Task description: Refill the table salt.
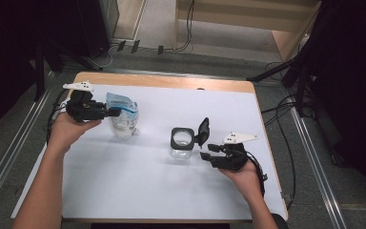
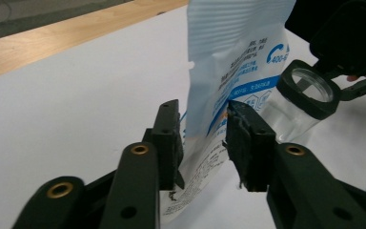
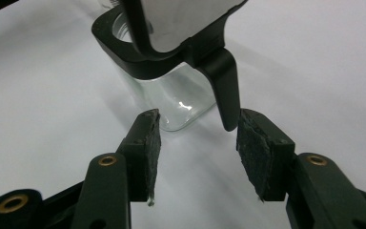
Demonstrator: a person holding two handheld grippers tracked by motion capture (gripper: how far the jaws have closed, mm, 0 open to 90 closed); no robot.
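Fingers [image 2: 171, 143] on my left gripper [image 1: 116, 111] stand on either side of the white and blue pouch [image 1: 123, 116], which rises upright between them. Through the left gripper view I see the left finger touching the pouch's side and the right one right at its other face, with the film curving between them; whether both press firmly enough to pinch it I cannot tell. The pouch stands near the tabletop's [image 1: 138, 191] far left corner, with my left hand [image 1: 69, 129] behind the gripper toward the left edge.

On the right, the fingers [image 3: 147, 143] of my right gripper [image 1: 206, 151] are spread, and nothing is pinched between them. They point at the clear square jar [image 1: 181, 145], which sits about midway across the tabletop, a little toward the right edge. Its black collar rings the mouth, and the hinged black lid [image 1: 203, 130] is flipped open, standing up on the side nearest my right gripper. From the right gripper view, the lid's black tab [image 3: 224, 90] hangs down just ahead of the gap between the 2 fingers, closer to the right one, not touching either.

Pouch and jar stand apart on the white surface.
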